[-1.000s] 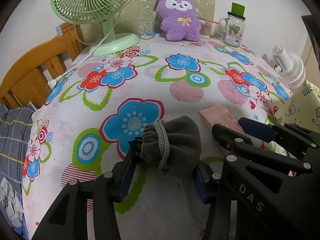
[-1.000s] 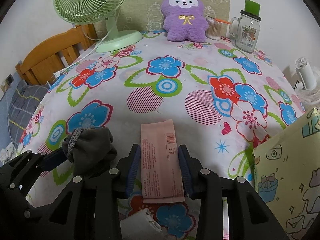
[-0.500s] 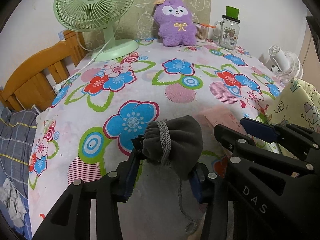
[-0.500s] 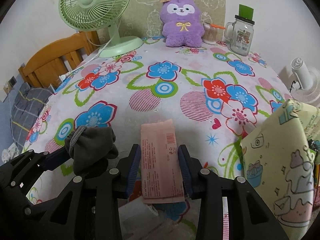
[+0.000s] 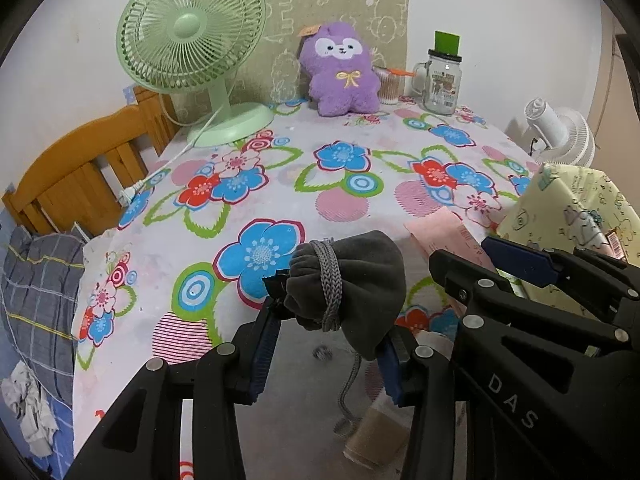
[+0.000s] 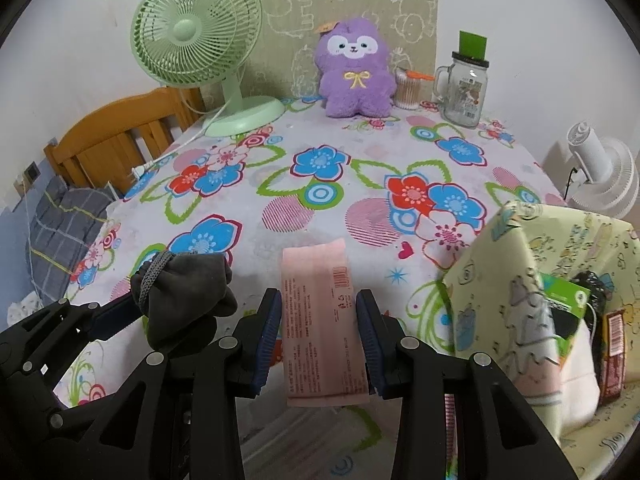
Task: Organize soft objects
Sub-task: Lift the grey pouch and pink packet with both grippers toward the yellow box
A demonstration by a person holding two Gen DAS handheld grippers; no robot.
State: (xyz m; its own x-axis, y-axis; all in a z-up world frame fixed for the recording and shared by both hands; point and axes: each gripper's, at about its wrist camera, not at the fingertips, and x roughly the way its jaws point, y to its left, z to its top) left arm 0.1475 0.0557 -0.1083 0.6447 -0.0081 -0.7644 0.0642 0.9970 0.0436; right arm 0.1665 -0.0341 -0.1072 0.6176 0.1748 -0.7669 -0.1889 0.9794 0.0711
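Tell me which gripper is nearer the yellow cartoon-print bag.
Right. The right gripper, holding the pink packet, sits beside the yellow bag; the left gripper is farther left.

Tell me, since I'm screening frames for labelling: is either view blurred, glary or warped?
Left wrist view: soft, even light, no glare; the grey pouch and purple plush are sharp; fisheye bends the table edge, corners black. Right wrist view: same light; the pink packet print is small but fairly crisp.

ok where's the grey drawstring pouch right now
The grey drawstring pouch is pinched in the left tool, held above the near edge of the floral tablecloth, left of the pink packet.
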